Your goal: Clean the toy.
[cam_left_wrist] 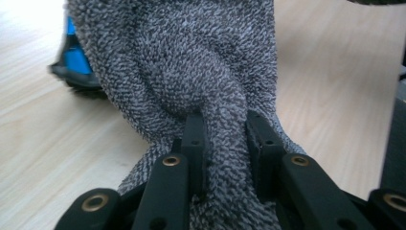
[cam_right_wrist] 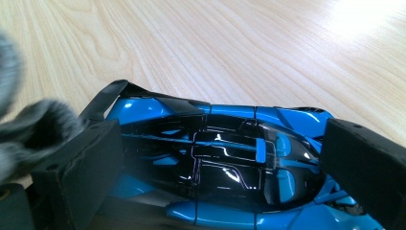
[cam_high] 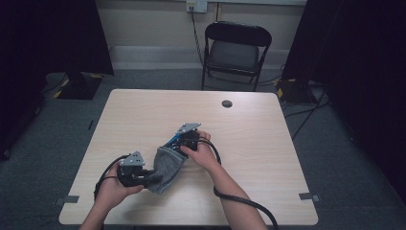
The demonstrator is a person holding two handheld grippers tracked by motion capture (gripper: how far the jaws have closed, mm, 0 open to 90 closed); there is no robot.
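- Your left gripper (cam_left_wrist: 225, 143) pinches the grey cloth (cam_left_wrist: 191, 72).
- Your right gripper (cam_right_wrist: 215, 163) clamps the blue toy car (cam_right_wrist: 225, 158).
- Wiping looks midway; cloth must cover more bodywork.

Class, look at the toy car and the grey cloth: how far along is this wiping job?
Done: both are grasped, the left gripper shut on the grey cloth, the right gripper clamping the blue toy car. In hand: the cloth lies against the car's end. Left: judging by that, probably most of the car's body.
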